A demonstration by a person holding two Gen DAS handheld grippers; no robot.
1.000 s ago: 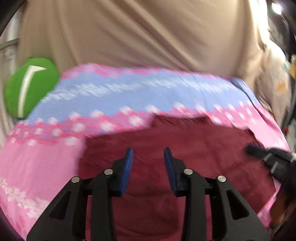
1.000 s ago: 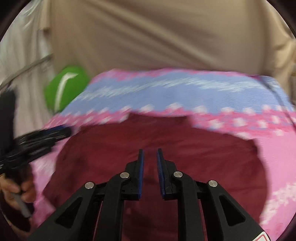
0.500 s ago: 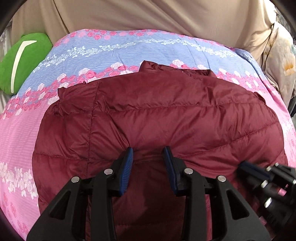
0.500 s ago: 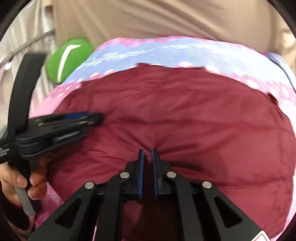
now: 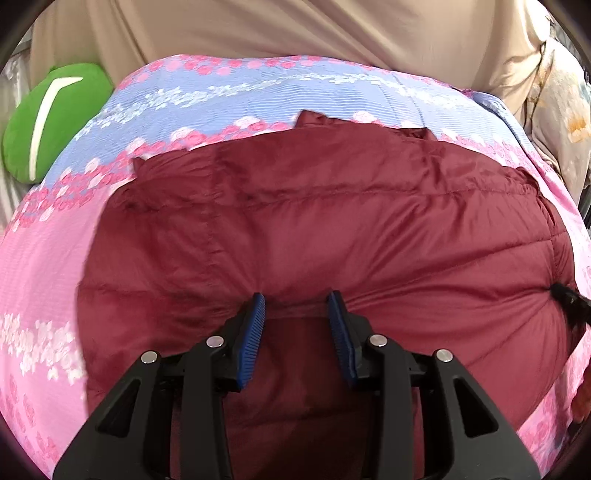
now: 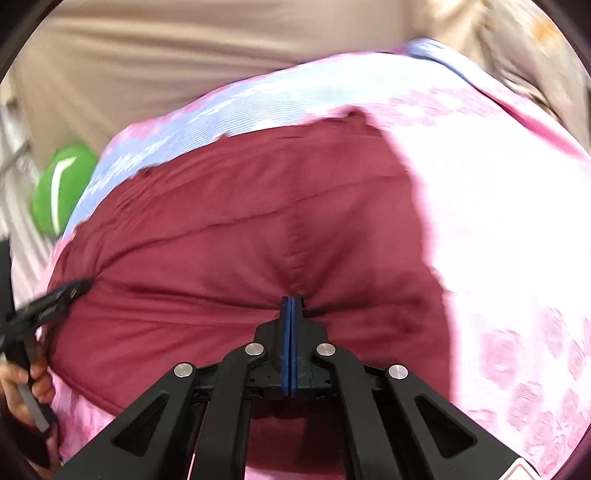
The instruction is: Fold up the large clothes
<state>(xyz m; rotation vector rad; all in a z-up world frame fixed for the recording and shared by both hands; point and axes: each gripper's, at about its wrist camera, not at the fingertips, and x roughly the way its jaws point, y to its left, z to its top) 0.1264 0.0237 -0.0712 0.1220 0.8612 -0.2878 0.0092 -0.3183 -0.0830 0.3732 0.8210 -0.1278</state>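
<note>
A bed covered by a pink and blue floral quilt [image 5: 258,92] stands before a beige curtain [image 5: 295,29], with a green cushion [image 5: 48,118] at its far left corner. The maroon puffer jacket [image 5: 332,221] now lies spread across the quilt's middle, larger in both wrist views than a second ago, when the cameras sat higher and the garment looked small and blurred.

The right tool [image 6: 291,301] has its jaws pressed together after narrowing over that second; fabric puckers toward its tips, so it seems to be pinching a thin fold of the jacket's near edge.

The left tool [image 5: 296,299] has stayed partly spread, with a ridge of jacket bunched between its blue pads [image 5: 255,332]; whether they press it is unclear.

With both near-edge holds apparently set, the next fold could probably begin by lifting that edge toward the collar.
</note>
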